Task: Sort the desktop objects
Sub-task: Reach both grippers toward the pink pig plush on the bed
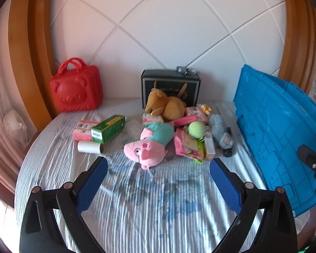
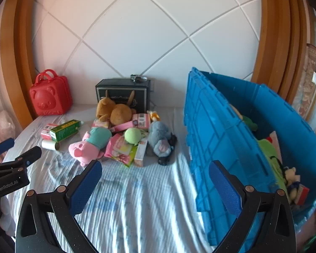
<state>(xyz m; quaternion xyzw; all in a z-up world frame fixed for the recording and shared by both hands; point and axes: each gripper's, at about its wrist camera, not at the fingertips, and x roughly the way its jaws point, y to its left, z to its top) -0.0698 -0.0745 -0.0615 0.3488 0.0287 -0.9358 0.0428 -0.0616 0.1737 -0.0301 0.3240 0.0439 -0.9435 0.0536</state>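
A heap of toys and boxes lies mid-bed: a pink pig plush (image 1: 149, 145) (image 2: 88, 145), a brown bear plush (image 1: 166, 104) (image 2: 115, 111), a green ball (image 1: 197, 129) (image 2: 132, 136), a grey plush (image 1: 221, 135) (image 2: 160, 141) and pink packets (image 1: 187, 145). To the left lie a green box (image 1: 108, 128) (image 2: 64, 129) and a white roll (image 1: 90, 147). My left gripper (image 1: 158, 168) hangs open just short of the pig, nothing between its fingers. My right gripper (image 2: 154, 171) is open too, over bare sheet beside the blue crate (image 2: 231, 139).
The blue crate (image 1: 273, 130) at the right holds several toys. A red bear-faced case (image 1: 76, 88) (image 2: 50, 97) and a black box (image 1: 170, 84) (image 2: 122, 92) stand against the white headboard. Wooden bed frame curves along both sides. The striped sheet (image 2: 147, 200) covers the bed.
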